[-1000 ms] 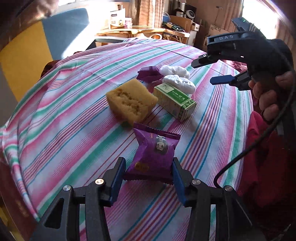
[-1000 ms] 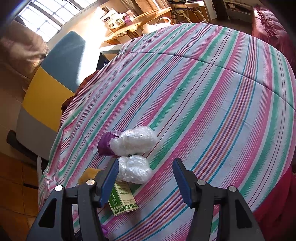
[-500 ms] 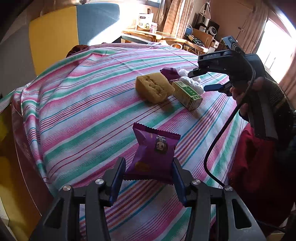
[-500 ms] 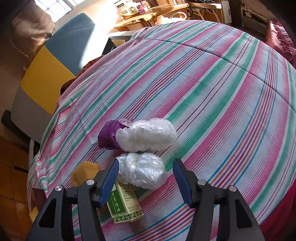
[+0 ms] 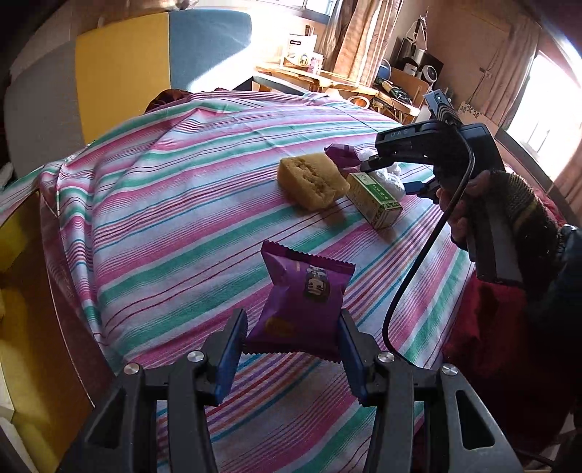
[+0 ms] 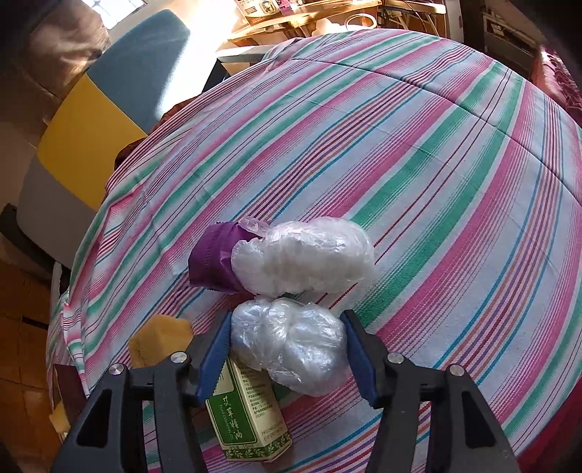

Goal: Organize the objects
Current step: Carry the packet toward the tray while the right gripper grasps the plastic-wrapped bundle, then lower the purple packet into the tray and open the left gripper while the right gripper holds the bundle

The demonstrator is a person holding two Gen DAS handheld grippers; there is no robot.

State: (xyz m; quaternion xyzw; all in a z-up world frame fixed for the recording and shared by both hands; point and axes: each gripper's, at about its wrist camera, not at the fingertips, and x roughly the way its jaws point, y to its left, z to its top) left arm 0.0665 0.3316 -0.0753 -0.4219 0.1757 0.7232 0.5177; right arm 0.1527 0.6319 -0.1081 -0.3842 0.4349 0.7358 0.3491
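Your right claw [image 6: 287,342] has dropped, wide, around the nearer plastic bundle [image 6: 291,349]; left claw [image 5: 291,342] still holds the purple packet [image 5: 302,302]. Close next.

A lived-in home: striped tablecloth [image 6: 418,152], curtains [image 5: 358,32], cluttered wooden desk [image 5: 327,74]

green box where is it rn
On the striped tablecloth: the green box lies between the yellow sponge and a white plastic bundle.

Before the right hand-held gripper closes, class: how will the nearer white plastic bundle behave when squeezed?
The bundle is crumpled thin film, so it will probably squash and feel light. Its glossy surface may slip between the open right hand-held gripper.
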